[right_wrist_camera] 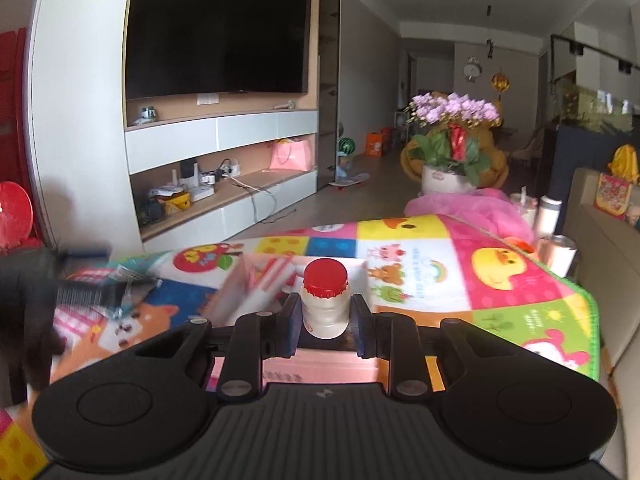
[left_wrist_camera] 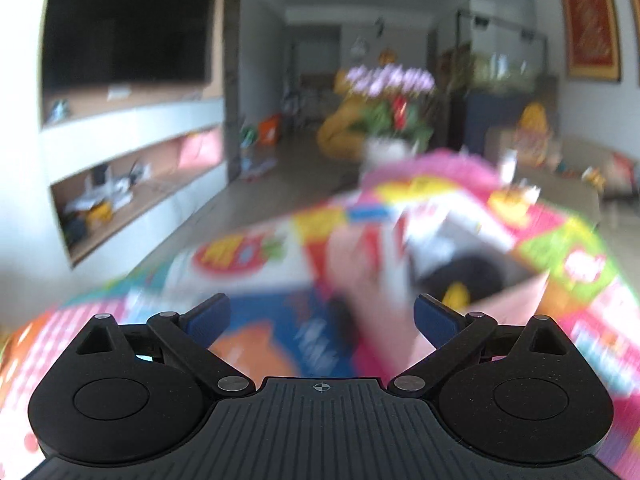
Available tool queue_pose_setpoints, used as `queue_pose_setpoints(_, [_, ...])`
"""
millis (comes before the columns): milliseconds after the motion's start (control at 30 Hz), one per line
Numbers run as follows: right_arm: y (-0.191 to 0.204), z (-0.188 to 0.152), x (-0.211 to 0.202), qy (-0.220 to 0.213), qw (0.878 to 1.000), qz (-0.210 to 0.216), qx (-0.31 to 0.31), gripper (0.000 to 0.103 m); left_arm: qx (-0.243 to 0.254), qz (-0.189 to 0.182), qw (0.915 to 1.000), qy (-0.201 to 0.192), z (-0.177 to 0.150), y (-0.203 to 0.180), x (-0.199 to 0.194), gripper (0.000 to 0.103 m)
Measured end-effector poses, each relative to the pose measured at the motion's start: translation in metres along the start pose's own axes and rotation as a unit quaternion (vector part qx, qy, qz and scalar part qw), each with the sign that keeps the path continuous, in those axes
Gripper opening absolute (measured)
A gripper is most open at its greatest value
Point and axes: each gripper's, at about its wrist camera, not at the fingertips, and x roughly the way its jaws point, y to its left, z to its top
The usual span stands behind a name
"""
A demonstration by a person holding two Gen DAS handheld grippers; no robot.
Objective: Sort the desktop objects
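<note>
My right hand-held gripper (right_wrist_camera: pixel 325 320) clamps a red-capped milk bottle (right_wrist_camera: pixel 325 300) at frame centre above the pink box (right_wrist_camera: pixel 280 280); my left hand-held gripper (left_wrist_camera: pixel 322 316) gapes wide, empty.

Left wrist view is basically all smear: the patterned mat (left_wrist_camera: pixel 248 256) and the pink box (left_wrist_camera: pixel 472 276) on it are so blurred I can't tell what the dark and yellow bits inside are. On the right wrist side, the little bottle (right_wrist_camera: pixel 325 300) has its base hidden behind the gripper body, and the pink box (right_wrist_camera: pixel 256 292) under it is mostly covered and streaky. The packet (right_wrist_camera: pixel 104 292) at left is too smeared to read.
</note>
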Motion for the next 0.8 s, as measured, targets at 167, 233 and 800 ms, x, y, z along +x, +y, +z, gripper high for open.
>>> queue_pose_setpoints(167, [0.011, 0.036, 0.057, 0.039, 0.997, 0.039, 0.054, 0.025, -0.035, 0.021, 0.9987, 0.032, -0.033, 0.039, -0.008, 0.101])
queue_pose_setpoints(233, [0.015, 0.048, 0.087, 0.057, 0.994, 0.053, 0.072, 0.025, -0.049, 0.024, 0.9981, 0.029, -0.039, 0.051, -0.014, 0.101])
queue_pose_setpoints(800, [0.119, 0.035, 0.18, 0.189, 0.978, 0.086, 0.008, 0.025, -0.097, 0.098, 0.9905, 0.001, -0.073, 0.087, -0.024, 0.103])
